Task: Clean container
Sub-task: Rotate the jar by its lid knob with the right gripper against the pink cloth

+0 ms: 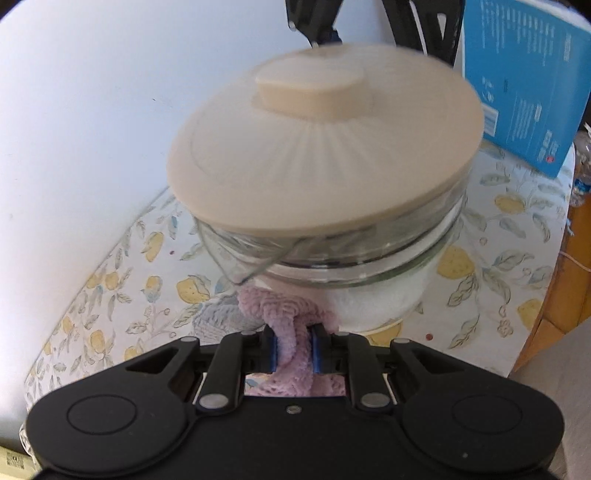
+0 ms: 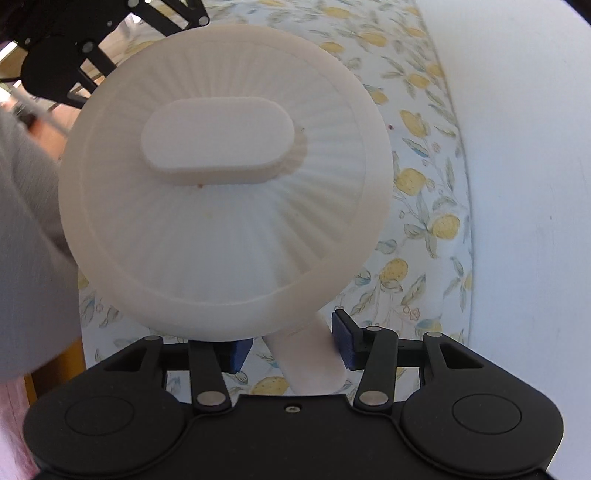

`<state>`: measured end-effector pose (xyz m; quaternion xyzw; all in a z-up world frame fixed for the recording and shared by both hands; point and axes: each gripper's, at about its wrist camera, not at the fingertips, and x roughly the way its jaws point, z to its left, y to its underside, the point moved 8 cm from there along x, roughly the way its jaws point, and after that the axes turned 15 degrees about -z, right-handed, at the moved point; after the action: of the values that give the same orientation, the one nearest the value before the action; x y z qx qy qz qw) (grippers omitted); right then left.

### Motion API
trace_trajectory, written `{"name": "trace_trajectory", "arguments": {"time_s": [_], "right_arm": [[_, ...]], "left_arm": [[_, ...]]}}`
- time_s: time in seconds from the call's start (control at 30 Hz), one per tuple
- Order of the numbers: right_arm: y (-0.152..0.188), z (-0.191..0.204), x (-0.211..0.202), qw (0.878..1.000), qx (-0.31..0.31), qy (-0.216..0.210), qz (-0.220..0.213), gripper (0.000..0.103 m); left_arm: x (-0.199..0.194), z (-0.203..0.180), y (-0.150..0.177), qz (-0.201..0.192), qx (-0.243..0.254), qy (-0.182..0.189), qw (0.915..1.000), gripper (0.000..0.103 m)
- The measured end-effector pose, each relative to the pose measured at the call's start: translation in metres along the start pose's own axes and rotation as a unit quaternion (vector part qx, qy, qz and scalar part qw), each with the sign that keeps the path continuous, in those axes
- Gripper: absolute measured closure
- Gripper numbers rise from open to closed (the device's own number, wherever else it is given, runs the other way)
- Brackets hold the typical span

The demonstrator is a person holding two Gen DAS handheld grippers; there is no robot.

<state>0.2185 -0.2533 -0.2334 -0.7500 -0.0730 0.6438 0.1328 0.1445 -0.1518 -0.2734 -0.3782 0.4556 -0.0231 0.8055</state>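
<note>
A glass container (image 1: 332,258) with a cream ribbed lid (image 1: 325,147) stands on the lemon-print tablecloth (image 1: 122,288), tilted in the left wrist view. My left gripper (image 1: 293,352) is shut on a pink knitted cloth (image 1: 291,317) that touches the container's lower side. In the right wrist view the lid (image 2: 225,192) with its oval knob (image 2: 218,140) fills the middle. My right gripper (image 2: 291,345) has its jaws apart around a white handle-like part (image 2: 310,358) below the lid; contact is unclear. The right gripper also shows behind the lid in the left wrist view (image 1: 317,33).
A blue box (image 1: 524,81) stands at the back right of the table. A white wall (image 1: 74,110) runs along the table's far side. The table edge and a wooden surface (image 1: 565,288) lie to the right. A grey sleeve (image 2: 29,236) is at left.
</note>
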Motion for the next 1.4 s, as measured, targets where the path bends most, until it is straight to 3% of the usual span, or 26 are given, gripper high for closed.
{"name": "trace_trajectory", "arguments": {"time_s": [0.17,0.3,0.63,1.13,1.4], "right_arm": [[0.003,0.003,-0.003,1.0,0.022,0.018,-0.004,0.048],[0.004,0.004,-0.003,0.999,0.039,0.022,-0.005,0.048],[0.007,0.007,-0.005,0.997,0.074,0.031,-0.005,0.048],[0.012,0.009,-0.005,0.991,0.127,0.033,-0.026,0.048],[0.013,0.011,-0.004,0.987,0.156,0.034,-0.032,0.048]], "left_arm": [[0.021,-0.023,0.016,0.012,0.011,0.034,0.9993,0.088],[0.033,-0.035,0.023,0.015,0.019,0.037,0.999,0.088],[0.031,-0.026,0.022,0.015,0.011,0.048,0.9986,0.088],[-0.038,-0.013,-0.025,-0.049,0.025,0.025,0.9982,0.087],[-0.055,-0.003,-0.042,-0.059,0.008,0.022,0.9979,0.087]]}}
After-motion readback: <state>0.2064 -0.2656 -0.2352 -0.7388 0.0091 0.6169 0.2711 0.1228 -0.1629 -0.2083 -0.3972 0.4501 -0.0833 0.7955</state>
